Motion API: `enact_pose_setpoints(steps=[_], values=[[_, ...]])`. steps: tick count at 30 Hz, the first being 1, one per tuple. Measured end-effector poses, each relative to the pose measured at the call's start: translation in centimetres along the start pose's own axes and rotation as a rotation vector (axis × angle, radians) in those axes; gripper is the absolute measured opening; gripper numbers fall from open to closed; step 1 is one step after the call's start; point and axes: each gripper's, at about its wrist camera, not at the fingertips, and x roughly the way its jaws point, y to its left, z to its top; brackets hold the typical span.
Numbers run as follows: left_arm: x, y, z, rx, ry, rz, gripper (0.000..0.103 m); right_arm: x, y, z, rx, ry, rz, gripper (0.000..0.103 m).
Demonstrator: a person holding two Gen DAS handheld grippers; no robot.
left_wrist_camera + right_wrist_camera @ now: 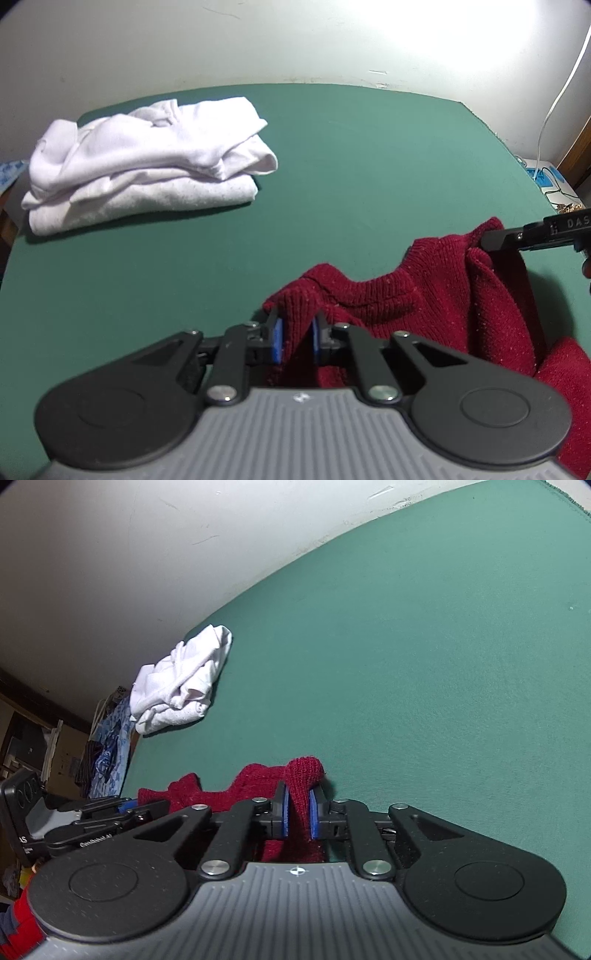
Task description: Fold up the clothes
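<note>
The dark red ribbed knit sweater point(424, 295) lay bunched at the near edge of the green cloth-covered table point(332, 166), its lower part cut off by the frame and by the gripper bodies, so its full shape could not be made out; the neckline sagged between two raised points of fabric; the left gripper point(297, 338) was clenched on one of these, a fold of red knit pinched between its blue pads point(277, 339); the right gripper point(298, 818) was likewise clamped on a bunched tip of the sweater point(301, 775), which stood up above its fingers; in the left wrist view the right gripper point(491, 240) entered from the right edge, only its black tip showing against the cloth, the rest out of frame; in the right wrist view the left gripper point(125, 806) appeared at the left, mostly hidden behind the near gripper's body; well apart from the sweater, by the far left of the table, sat a folded stack of white garments point(144, 166); beyond the table rose a pale wall point(258, 37), partly washed out by glare; a white cable point(554, 103) hung at the right; dim clutter at the left of the right wrist view was hard to tell.
</note>
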Motion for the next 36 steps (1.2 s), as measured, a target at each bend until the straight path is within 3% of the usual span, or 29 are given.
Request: enact_pose_setpoints(steps=[10, 18, 22, 27, 36], values=[[-4.5, -0.6, 0.1, 0.019, -0.077, 0.019, 0.009, -4.0, 2.7, -0.5, -0.029, -0.068, 0.091, 0.011], [-10.7, -0.6, -1.9, 0.036, -0.168, -0.004, 0.009, -9.2, 5.6, -3.8, -0.108, -0.113, 0.190, 0.012], [-14.0, -1.3, -4.3, 0.056, -0.216, -0.020, 0.009, -11.3, 6.7, -6.2, -0.148, -0.118, 0.208, 0.012], [-16.1, -2.0, -7.9, 0.077, -0.212, -0.038, 0.007, -13.6, 7.3, -9.5, -0.190, -0.103, 0.215, 0.011], [-19.1, -5.1, -14.9, 0.161, -0.187, -0.096, 0.007, -15.6, 8.3, -15.0, -0.340, -0.022, 0.119, 0.011]])
